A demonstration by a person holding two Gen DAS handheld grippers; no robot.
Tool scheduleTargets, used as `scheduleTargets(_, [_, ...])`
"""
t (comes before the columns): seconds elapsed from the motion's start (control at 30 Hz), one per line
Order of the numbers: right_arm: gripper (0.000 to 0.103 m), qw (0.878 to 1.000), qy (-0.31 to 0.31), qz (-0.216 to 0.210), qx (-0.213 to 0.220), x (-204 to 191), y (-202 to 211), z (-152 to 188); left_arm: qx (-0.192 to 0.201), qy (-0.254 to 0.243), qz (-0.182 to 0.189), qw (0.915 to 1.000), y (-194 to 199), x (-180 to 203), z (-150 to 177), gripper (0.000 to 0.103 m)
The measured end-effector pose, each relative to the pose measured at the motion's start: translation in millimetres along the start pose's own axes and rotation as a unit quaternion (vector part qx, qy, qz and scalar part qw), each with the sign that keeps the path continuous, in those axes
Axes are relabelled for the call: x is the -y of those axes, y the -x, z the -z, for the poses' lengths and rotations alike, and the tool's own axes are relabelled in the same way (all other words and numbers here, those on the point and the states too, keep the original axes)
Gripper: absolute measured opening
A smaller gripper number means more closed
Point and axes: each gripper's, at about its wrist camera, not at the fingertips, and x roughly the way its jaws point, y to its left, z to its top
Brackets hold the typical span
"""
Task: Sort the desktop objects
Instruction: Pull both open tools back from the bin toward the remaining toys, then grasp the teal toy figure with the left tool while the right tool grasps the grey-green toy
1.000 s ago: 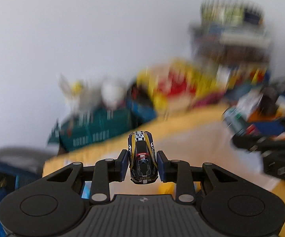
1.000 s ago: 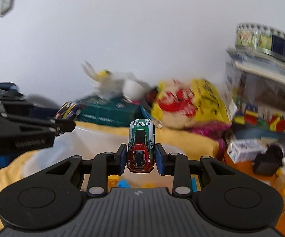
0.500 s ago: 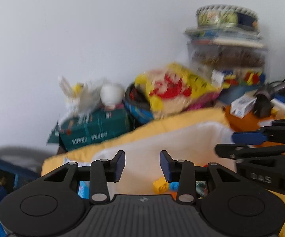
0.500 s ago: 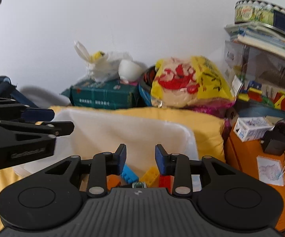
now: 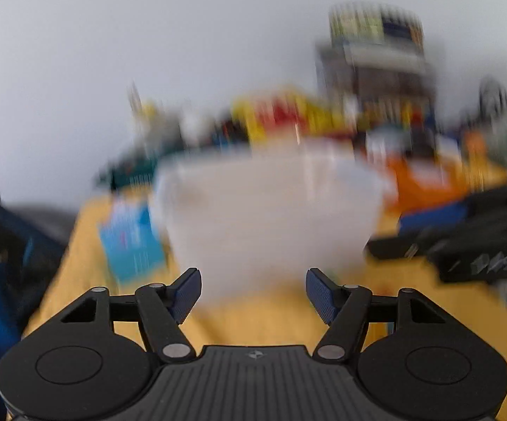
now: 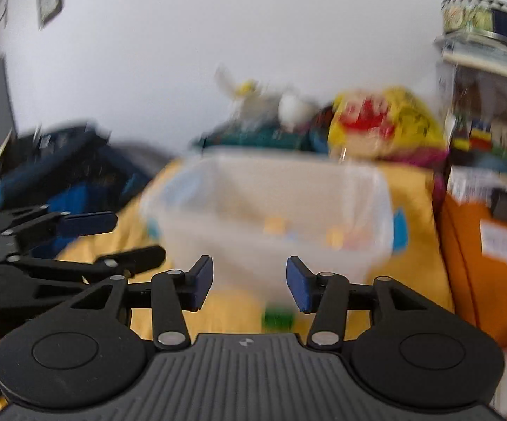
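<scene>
A translucent white plastic bin (image 5: 271, 210) (image 6: 274, 210) stands on a yellow cloth (image 5: 274, 319), with several coloured bricks dimly showing through its wall. My left gripper (image 5: 253, 293) hangs in front of the bin, a little back from it, its jaws opening wide with nothing between them. My right gripper (image 6: 249, 287) is also short of the bin, jaws opening and empty. A small green brick (image 6: 277, 317) lies on the cloth just under the right gripper. Both views are blurred. The toy cars are out of sight.
A blue booklet (image 5: 130, 242) lies left of the bin. Behind it sit a green box (image 6: 253, 138), a yellow and red bag (image 6: 383, 129) and a stack of tins and boxes (image 6: 488, 80). An orange surface (image 6: 481, 270) lies to the right.
A second ago each gripper was shut on a toy car above the bin. Both cars were let go, the jaws spread wide, and both grippers drew back and down from the bin.
</scene>
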Motion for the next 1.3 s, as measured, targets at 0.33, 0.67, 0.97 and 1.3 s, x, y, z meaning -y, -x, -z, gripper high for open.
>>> scheduleTargets(0.33, [0.045,0.993,-0.024,0.029,-0.112,23,21,109,-0.117,-0.035,0.090,0.9884,-11,33,53,0.062])
scheduleTargets(0.67, [0.036,0.985,-0.116,0.062,-0.108,53,8,105,-0.074,-0.165,0.125,0.9755,-30,90,29,0.039])
scheduleTargets(0.97, [0.030,0.987,-0.056,0.071,-0.135,43,4,117,-0.090,-0.217,0.159,0.9589,-53,111,20,0.041])
scheduleTargets(1.3, [0.030,0.981,-0.062,0.099,-0.155,50,16,132,-0.135,-0.230,0.164,0.9498,-84,132,28,0.026])
